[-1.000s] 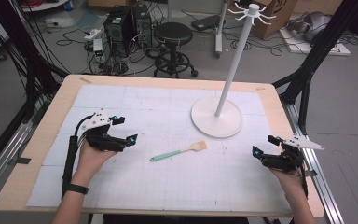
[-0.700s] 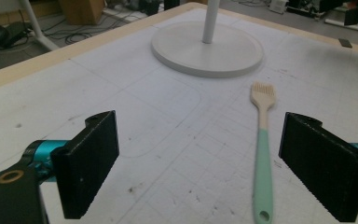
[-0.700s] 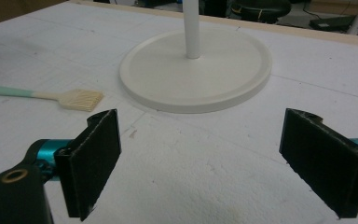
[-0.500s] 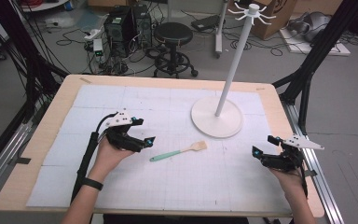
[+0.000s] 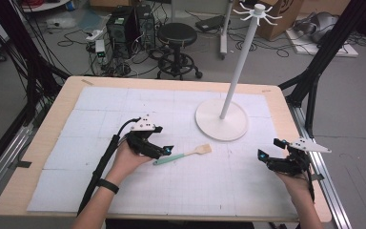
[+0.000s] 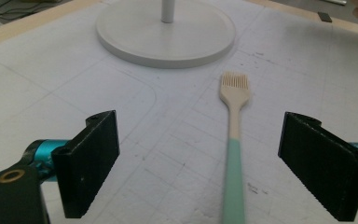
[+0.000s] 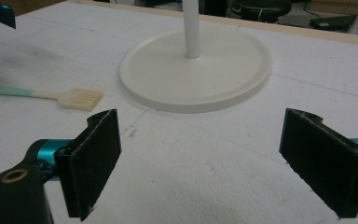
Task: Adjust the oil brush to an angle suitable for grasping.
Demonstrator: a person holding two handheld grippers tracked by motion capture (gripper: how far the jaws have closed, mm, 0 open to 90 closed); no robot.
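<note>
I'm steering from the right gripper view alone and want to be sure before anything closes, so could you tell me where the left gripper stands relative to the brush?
Observer: The left gripper sits at the teal handle end of the brush, jaws open.
Operator: Is the handle between those jaws?
Observer: Yes; in the left gripper view the handle runs up between them, touching neither.
Operator: And my own gripper?
Observer: The right gripper is open, off at the table's right side, away from the stand.
</note>
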